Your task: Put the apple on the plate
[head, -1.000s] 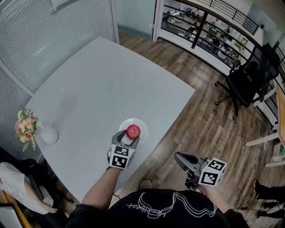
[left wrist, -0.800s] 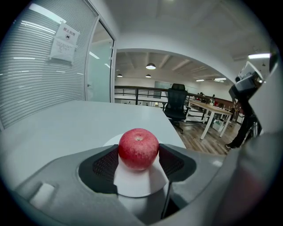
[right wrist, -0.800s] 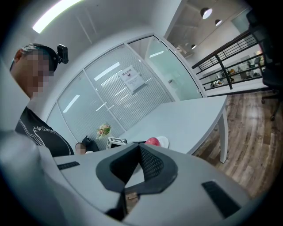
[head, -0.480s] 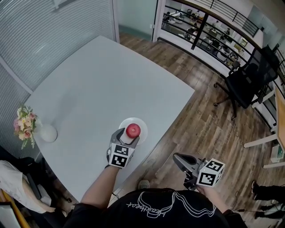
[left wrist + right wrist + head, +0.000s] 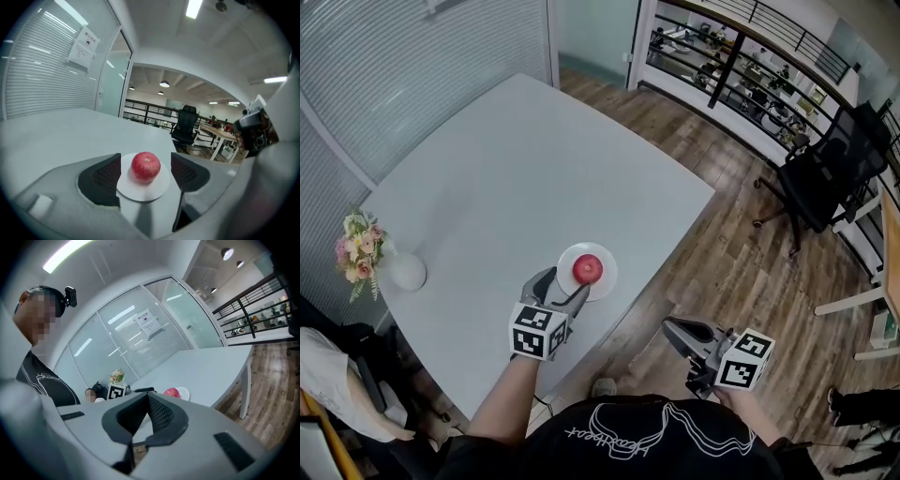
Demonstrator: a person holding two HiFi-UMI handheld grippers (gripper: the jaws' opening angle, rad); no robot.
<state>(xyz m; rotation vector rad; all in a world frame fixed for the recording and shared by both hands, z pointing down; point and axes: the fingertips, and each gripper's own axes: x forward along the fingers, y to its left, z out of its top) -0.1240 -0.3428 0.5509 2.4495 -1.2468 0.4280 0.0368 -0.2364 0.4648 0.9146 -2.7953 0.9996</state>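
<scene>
Left gripper (image 5: 563, 286): jaws opening, spread clear of the round red apple (image 5: 588, 268).
Right gripper (image 5: 673, 330): jaws pressed together, empty.
Risk: a careless withdrawal could clip the apple off the small white plate (image 5: 608, 282).

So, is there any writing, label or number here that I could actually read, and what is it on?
Nothing can be read for certain.
Paper notice on the blinds wall: printed lines, too blurred to read.
Black shirt: white script print, seen upside down, not legible.
Marker cubes: black-and-white square patterns only, no words.
Apple and plate: no label visible.
</scene>
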